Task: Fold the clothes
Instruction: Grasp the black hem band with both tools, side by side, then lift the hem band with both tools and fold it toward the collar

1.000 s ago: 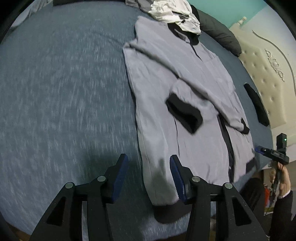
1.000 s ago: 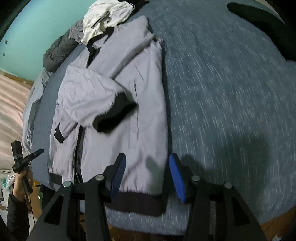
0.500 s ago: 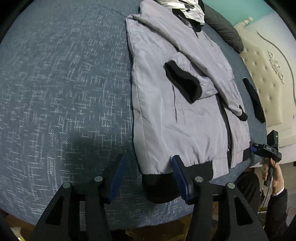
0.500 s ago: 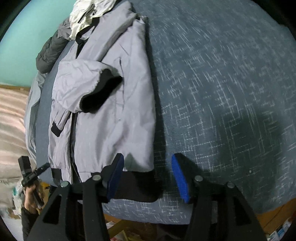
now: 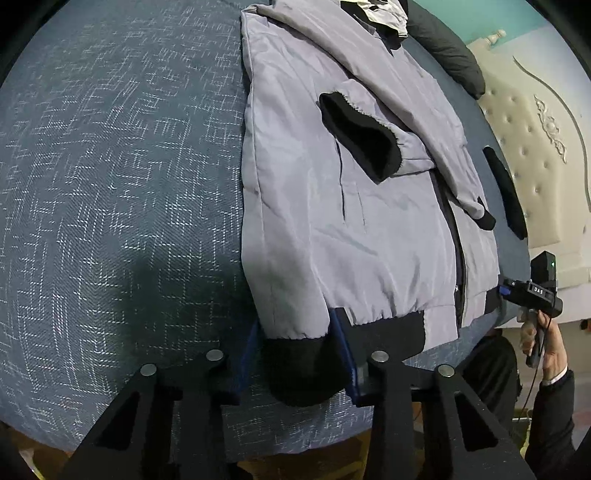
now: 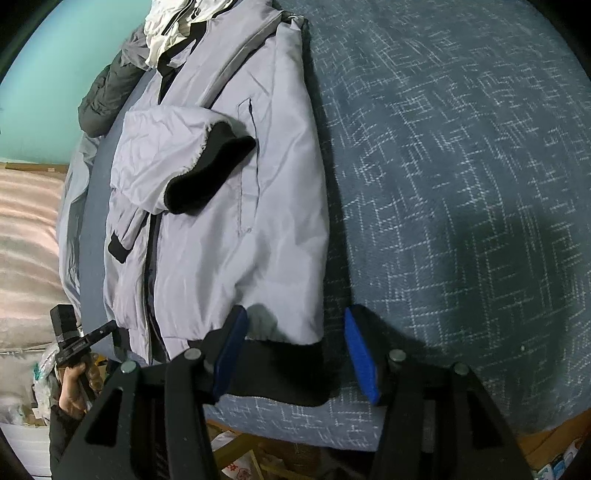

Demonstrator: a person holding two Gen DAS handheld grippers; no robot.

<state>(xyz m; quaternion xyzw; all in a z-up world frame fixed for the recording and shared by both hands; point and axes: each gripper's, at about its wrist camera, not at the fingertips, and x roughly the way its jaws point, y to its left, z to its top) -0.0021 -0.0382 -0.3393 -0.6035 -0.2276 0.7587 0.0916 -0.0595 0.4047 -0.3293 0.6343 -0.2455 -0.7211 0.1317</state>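
A light grey jacket (image 5: 332,206) with black cuffs and a black hem lies flat on the blue bed, both sleeves folded across its front. It also shows in the right wrist view (image 6: 229,229). My left gripper (image 5: 297,354) is open with its jaws on either side of the black hem corner (image 5: 299,369). My right gripper (image 6: 295,354) is open with its jaws on either side of the opposite black hem corner (image 6: 284,373).
The blue woven bedspread (image 5: 110,184) spreads wide beside the jacket. More clothes are piled at the far end: a white garment (image 6: 166,33) and a dark jacket (image 6: 107,96). A cream padded headboard (image 5: 535,147) stands at the right. A black strip (image 5: 504,192) lies on the bed.
Both grippers have moved down to the jacket's bottom edge. Their open jaws now straddle the black hem corners, where before they hovered above the jacket body.
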